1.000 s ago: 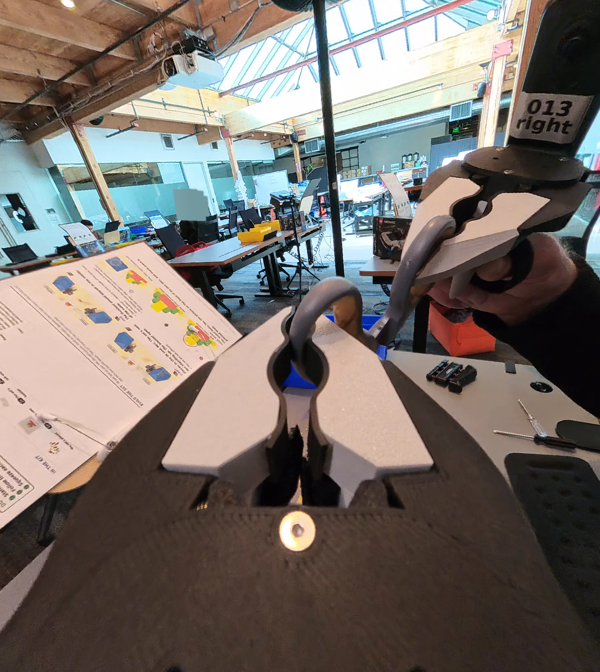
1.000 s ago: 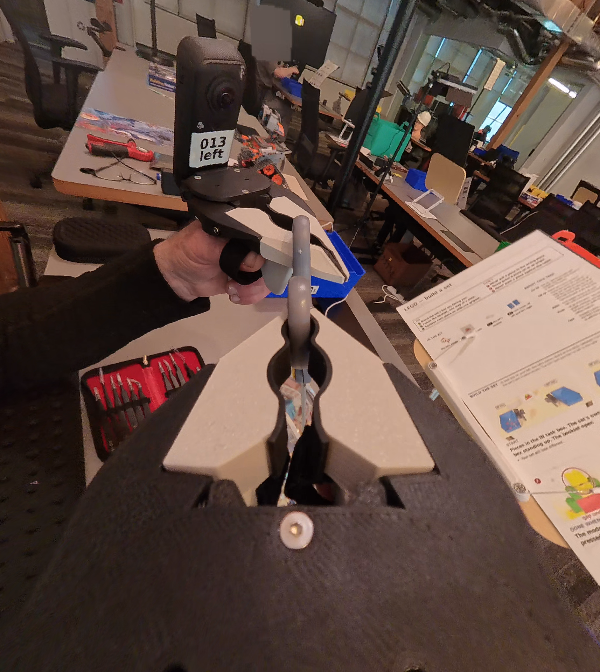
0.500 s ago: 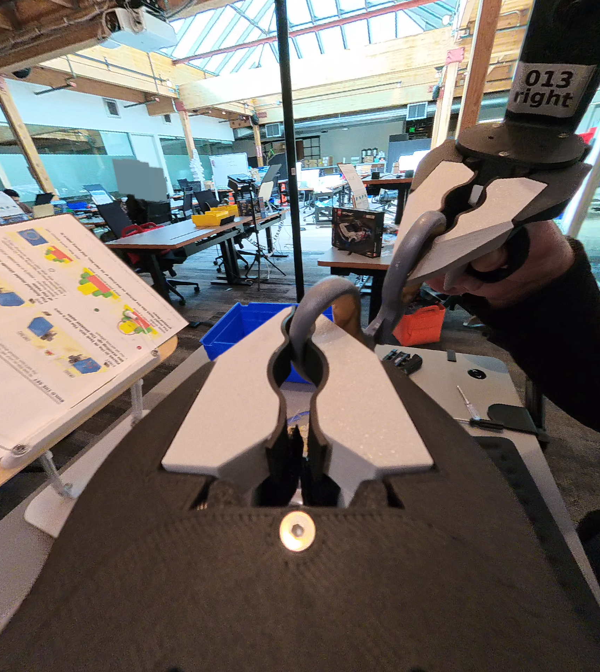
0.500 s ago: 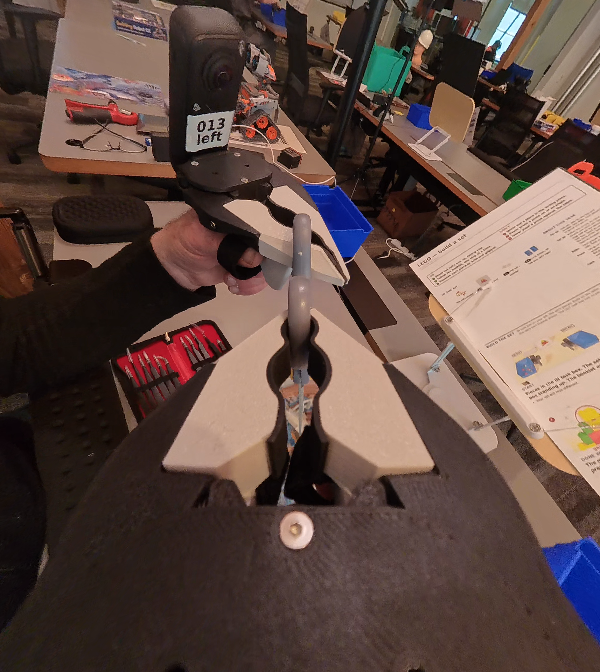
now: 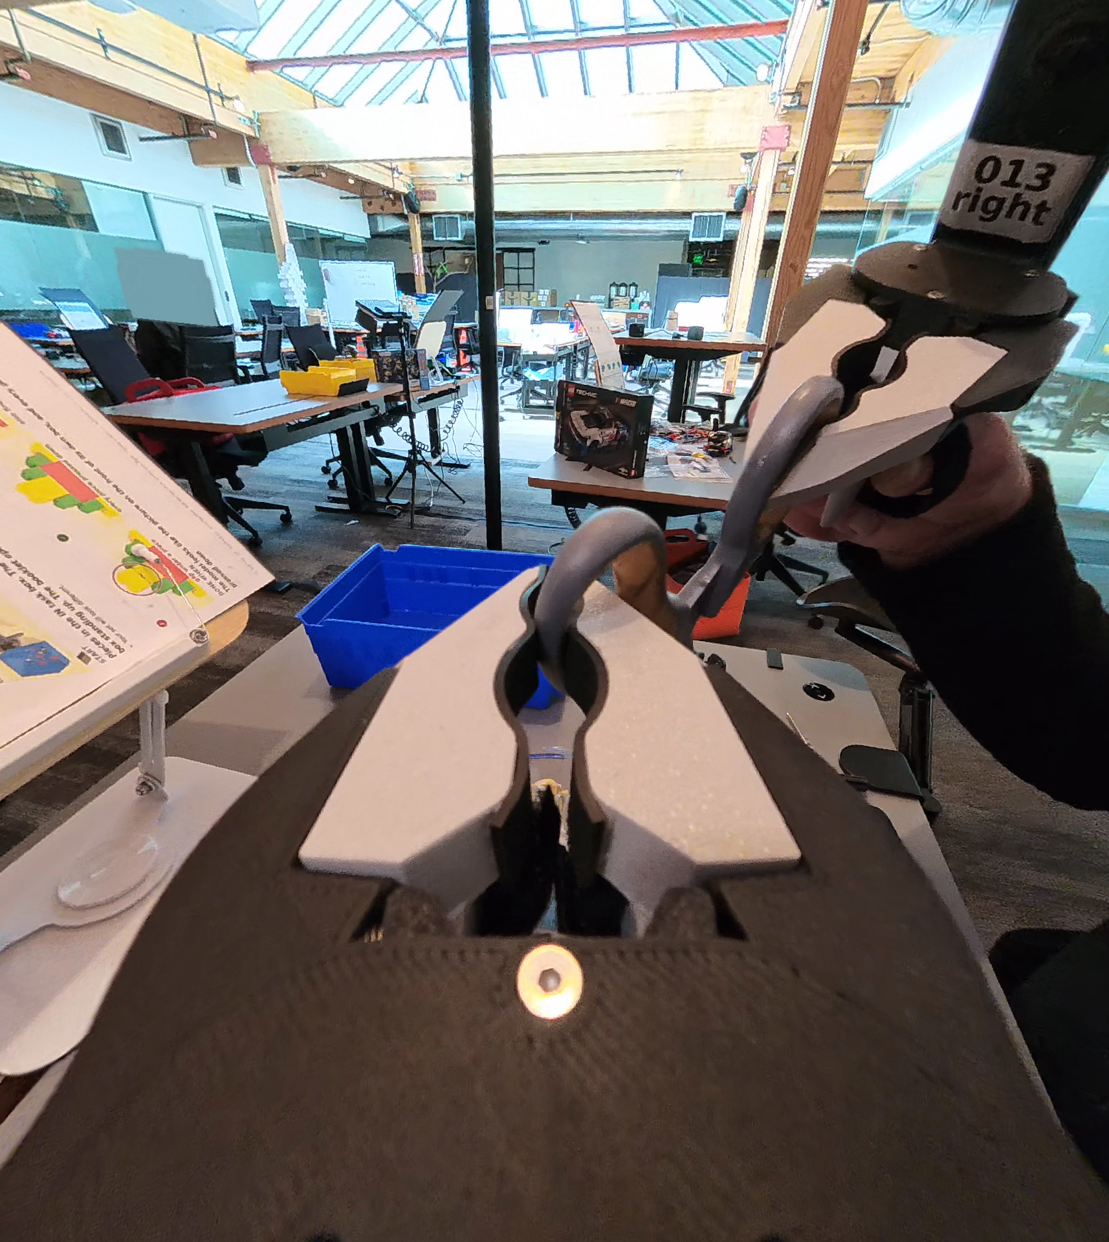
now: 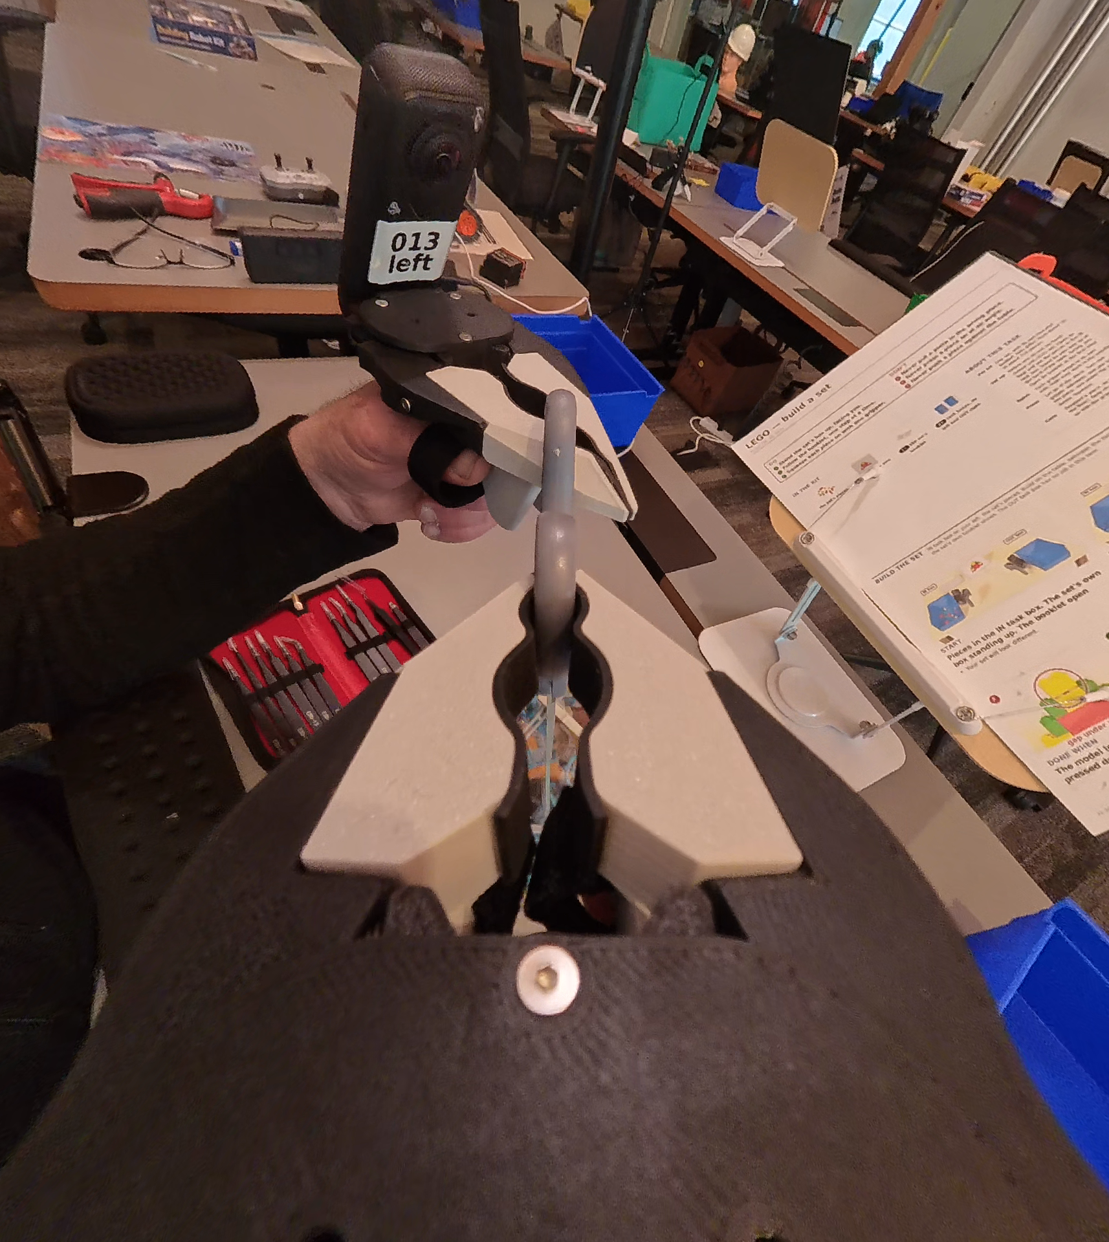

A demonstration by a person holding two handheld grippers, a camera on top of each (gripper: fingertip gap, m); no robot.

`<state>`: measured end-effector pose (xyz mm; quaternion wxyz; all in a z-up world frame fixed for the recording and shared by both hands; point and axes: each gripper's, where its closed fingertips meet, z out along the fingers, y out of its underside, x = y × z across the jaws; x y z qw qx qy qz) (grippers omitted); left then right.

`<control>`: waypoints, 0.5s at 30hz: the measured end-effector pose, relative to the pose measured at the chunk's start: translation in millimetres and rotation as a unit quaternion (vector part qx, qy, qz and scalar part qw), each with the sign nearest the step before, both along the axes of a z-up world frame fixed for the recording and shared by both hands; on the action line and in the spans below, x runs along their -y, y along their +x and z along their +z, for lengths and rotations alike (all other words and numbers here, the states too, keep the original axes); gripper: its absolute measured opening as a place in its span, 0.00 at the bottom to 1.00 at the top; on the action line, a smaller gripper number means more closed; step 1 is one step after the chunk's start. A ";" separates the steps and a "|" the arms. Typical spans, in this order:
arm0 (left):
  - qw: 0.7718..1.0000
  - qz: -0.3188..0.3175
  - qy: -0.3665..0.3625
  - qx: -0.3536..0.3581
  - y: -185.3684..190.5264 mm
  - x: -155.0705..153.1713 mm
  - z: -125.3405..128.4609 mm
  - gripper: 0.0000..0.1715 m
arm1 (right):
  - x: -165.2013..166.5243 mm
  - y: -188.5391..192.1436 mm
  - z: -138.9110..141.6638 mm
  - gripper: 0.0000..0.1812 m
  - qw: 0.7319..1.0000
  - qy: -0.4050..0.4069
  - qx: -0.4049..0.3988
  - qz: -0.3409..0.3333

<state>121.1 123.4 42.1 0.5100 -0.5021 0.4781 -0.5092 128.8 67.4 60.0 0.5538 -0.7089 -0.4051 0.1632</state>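
Your left claw (image 5: 558,595) is clamped on one loop of the grey-handled scissors (image 5: 612,537). The curved grey plastic bow rises out from between the pale fingers, right at their tips. Your right claw (image 6: 555,595) is clamped on the other loop, so the scissors hang between the two claws, above the grey tabletop (image 5: 800,712) and not resting on it. In the left wrist view the right claw sits higher and to the right. Your right hand (image 5: 908,511) is wrapped around its trigger, and the two bows meet low between the claws. A brownish shape just behind that joint is too hidden to name.

In the right wrist view a thin blade runs down through the gap between the right claw's fingers. Below it lies something clear with small orange and blue bits, though I cannot tell whether the blade touches it. Your left hand (image 6: 377,470) grips the other tool just beyond.

A blue plastic bin (image 5: 404,605) stands on the tabletop just past the left claw. Beside it, a printed instruction sheet with coloured pictures (image 5: 34,537) is clipped to a tilted board on a white stand (image 6: 800,692). An open red case of black tweezers (image 6: 310,658) lies to your left, with a black padded rest (image 6: 162,396) farther back.
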 end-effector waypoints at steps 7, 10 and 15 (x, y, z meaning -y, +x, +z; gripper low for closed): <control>0.999 -0.029 -0.022 -0.021 5.5 -2.1 -24.5 0.00 | -9.8 2.9 -21.1 0.00 1.000 -0.022 0.014 -0.003; 0.999 -0.022 -0.006 -0.032 11.8 3.8 -37.3 0.00 | -9.7 3.4 -35.8 0.00 0.999 -0.030 0.033 -0.006; 0.997 -0.040 -0.016 -0.067 21.4 12.7 -52.1 0.00 | -1.3 11.1 -51.7 0.00 0.998 -0.052 0.009 -0.016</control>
